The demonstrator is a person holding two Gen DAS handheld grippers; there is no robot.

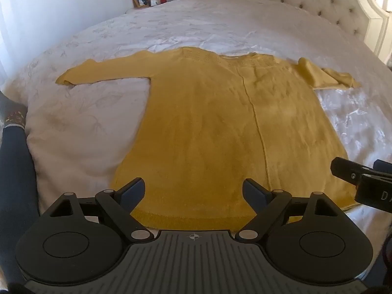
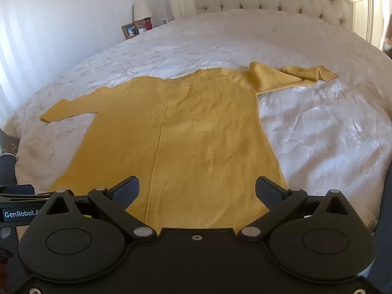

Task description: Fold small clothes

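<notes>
The yellow sweater (image 1: 215,122) lies flat on the white bed (image 1: 85,112), its 2 sleeves spread out, apparently ready for folding, while the left gripper (image 1: 193,191) and right gripper (image 2: 197,189) hover over its near hem, both wide open and empty.

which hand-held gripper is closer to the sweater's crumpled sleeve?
Right. The right hand-held gripper hangs open over the hem on the crumpled sleeve side; the left hand-held gripper, also open, sits toward the flat sleeve.
</notes>
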